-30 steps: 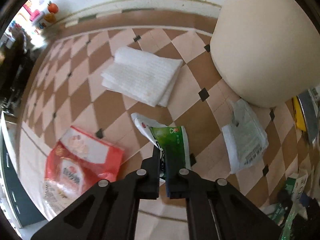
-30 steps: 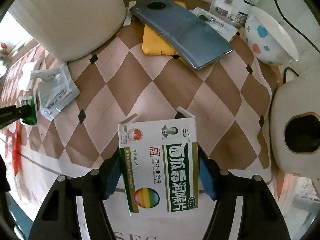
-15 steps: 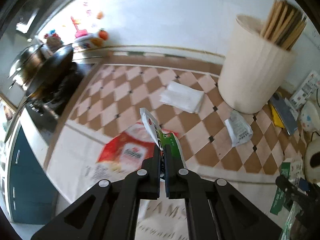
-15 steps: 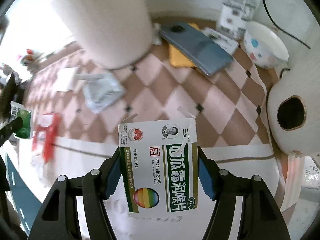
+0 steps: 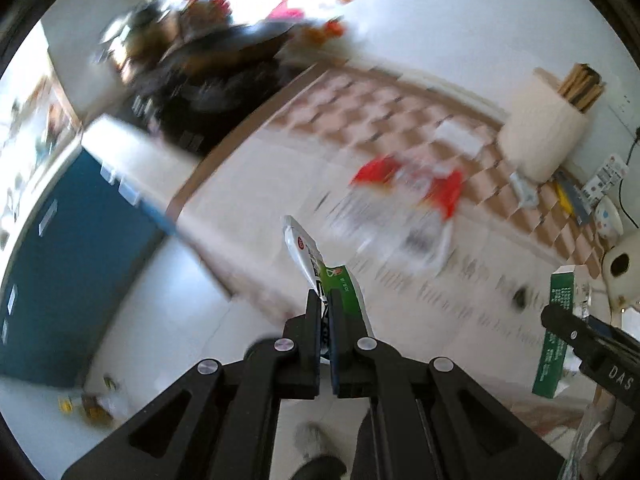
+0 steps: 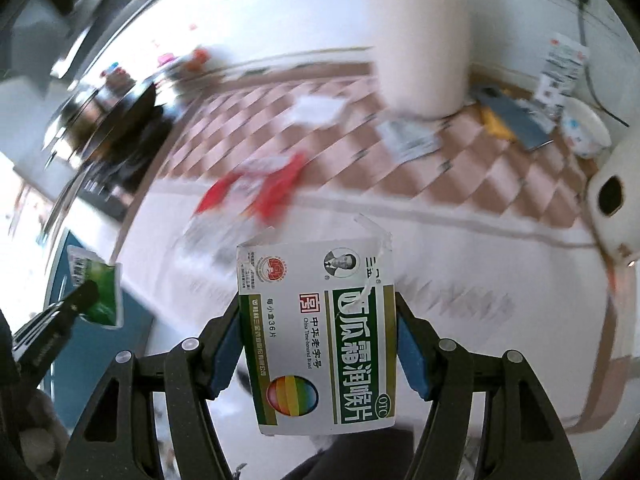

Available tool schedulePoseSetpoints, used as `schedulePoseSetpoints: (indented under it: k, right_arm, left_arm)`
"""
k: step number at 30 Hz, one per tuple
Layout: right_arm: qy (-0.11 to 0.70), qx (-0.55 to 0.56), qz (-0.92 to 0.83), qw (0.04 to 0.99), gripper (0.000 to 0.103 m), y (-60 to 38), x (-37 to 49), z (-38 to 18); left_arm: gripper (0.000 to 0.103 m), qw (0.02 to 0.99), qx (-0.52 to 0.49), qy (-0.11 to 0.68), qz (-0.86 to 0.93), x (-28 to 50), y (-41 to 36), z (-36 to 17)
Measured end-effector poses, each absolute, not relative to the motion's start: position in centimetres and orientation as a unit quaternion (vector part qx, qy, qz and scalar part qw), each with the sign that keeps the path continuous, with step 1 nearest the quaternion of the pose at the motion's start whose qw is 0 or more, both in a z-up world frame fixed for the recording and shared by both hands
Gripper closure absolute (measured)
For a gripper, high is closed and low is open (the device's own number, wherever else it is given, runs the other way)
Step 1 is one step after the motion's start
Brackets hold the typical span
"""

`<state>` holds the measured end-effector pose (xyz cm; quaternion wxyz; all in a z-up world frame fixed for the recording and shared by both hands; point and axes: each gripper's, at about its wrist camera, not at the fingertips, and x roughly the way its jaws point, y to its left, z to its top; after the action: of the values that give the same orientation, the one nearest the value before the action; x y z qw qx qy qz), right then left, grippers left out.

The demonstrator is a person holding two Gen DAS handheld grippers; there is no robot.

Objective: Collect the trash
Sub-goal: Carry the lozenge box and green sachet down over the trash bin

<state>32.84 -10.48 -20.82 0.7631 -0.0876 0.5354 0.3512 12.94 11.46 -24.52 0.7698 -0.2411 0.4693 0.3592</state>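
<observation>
Your left gripper [image 5: 326, 312] pinches a green and white wrapper [image 5: 320, 264] tight between its fingers. Your right gripper [image 6: 318, 320] squeezes a green and white medicine box [image 6: 316, 332] from both sides. A red bag [image 6: 260, 192] lies far off on the checkered counter [image 6: 460, 176].

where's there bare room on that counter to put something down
Free: the plain white front strip between the checkered mat and the counter edge, right of the red wrapper. Crowded: the back right corner by the cream holder, with phone, bowl and a clear packet.
</observation>
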Motion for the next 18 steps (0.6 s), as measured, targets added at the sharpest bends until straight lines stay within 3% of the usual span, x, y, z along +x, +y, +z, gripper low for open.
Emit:
schedulePoseSetpoints:
  k: [7, 18]
  right_arm:
    - [0.589, -0.135, 0.398, 0.691, 0.034, -6.7, 20.6, -28.9]
    - [0.679, -0.201, 0.386, 0.591, 0.034, -1.0, 10.8, -54.8]
  left_arm:
    - [0.102, 0.681, -0.366, 0.531, 0.346, 3.3, 14.4, -36.5]
    - [0.101, 0.578, -0.503, 0.562, 0.311, -2.0, 19.3, -62.4]
